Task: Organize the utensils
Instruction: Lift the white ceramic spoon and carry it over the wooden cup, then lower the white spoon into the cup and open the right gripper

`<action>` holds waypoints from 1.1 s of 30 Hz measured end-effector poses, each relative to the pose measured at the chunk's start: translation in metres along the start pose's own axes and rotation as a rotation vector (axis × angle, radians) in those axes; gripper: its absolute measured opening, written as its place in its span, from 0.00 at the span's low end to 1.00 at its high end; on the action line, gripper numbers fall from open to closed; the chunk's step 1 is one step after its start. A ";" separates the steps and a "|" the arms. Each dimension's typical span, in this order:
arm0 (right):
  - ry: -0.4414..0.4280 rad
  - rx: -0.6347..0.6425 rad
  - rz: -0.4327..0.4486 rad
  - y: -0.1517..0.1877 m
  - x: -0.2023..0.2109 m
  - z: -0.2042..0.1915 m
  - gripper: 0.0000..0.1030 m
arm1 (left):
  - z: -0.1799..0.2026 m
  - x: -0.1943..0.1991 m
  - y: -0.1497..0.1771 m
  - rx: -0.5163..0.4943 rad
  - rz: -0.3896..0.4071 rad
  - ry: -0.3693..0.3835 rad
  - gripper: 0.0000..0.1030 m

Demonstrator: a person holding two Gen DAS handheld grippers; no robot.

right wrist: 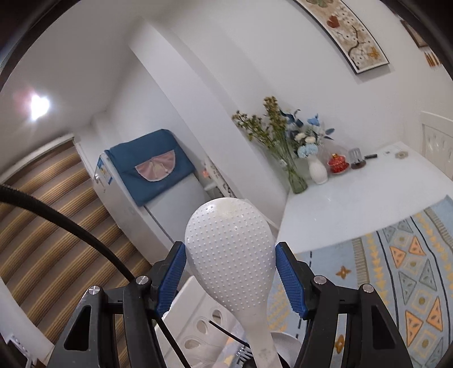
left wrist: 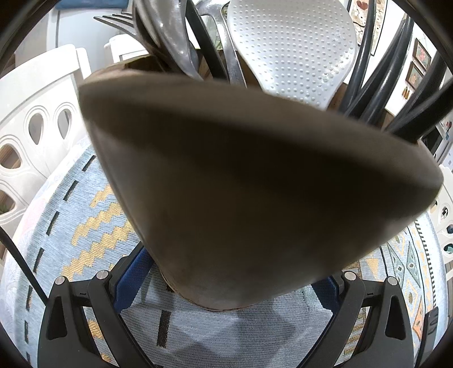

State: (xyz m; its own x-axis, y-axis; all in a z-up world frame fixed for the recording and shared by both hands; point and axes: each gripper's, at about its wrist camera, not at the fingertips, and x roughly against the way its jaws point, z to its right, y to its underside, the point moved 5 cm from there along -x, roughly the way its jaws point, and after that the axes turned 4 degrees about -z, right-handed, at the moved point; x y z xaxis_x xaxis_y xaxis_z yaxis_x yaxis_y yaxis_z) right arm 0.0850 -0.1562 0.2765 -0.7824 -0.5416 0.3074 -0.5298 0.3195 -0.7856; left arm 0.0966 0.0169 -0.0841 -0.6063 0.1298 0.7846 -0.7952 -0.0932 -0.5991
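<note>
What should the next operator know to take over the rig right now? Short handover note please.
Left gripper: shut on the brown utensil holder, which rests on the patterned tablecloth.
Right gripper: shut on the head of the white rice paddle, handle pointing down toward the holder.
In the holder: fork, dark spoons, black-handled utensils, plus the paddle.
Done: most utensils stand in the holder.
Left: whether the paddle is fully seated can't be seen; confirm, then release. Check the table for strays.
</note>
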 end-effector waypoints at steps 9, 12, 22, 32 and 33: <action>0.077 -0.009 -0.092 0.043 -0.039 0.021 0.61 | 0.001 -0.002 -0.001 0.000 0.000 -0.001 0.97; 0.107 -0.021 -0.105 0.056 -0.046 0.035 0.61 | 0.001 -0.002 -0.001 0.000 -0.001 -0.001 0.97; 0.138 0.059 -0.085 0.062 -0.038 0.029 0.61 | -0.002 -0.003 -0.002 -0.001 -0.001 -0.001 0.97; 0.094 0.241 -0.115 0.075 -0.032 -0.013 0.61 | 0.001 -0.003 0.000 -0.001 -0.001 -0.002 0.97; 0.097 0.252 -0.126 0.079 -0.033 -0.013 0.61 | 0.001 -0.004 0.000 -0.001 0.000 -0.002 0.97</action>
State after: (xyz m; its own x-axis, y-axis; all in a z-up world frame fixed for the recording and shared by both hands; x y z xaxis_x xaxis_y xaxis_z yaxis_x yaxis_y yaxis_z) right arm 0.0649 -0.1025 0.2115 -0.7498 -0.4841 0.4511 -0.5362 0.0450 -0.8429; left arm 0.0990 0.0152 -0.0866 -0.6059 0.1278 0.7852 -0.7955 -0.0920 -0.5989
